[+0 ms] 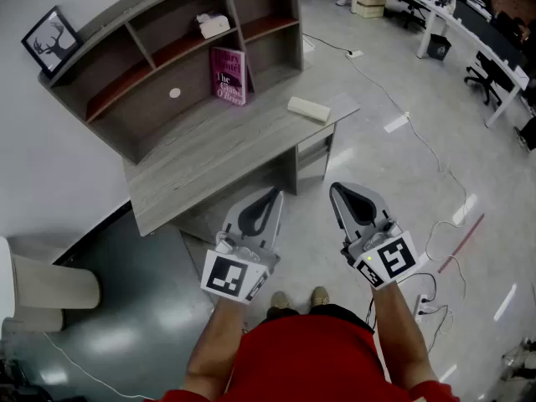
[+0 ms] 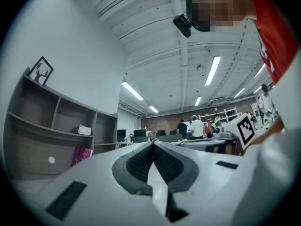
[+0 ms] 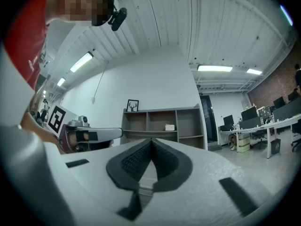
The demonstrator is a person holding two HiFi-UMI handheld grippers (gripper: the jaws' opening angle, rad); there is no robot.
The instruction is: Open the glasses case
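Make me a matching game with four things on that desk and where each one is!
Things:
1. deer picture
2. pink book
3. case
4. white box

Places:
A. lying flat near the desk's front corner
B. on top of the shelves
C. inside an upper shelf
D. standing at the back of the desk, leaning

Pairs: 1-B, 2-D, 3-A, 4-C

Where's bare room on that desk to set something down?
The desk is bare along its front strip and over its whole end at the head view's left, past the pink book. The other end is busier: the glasses case lies there, near the corner.
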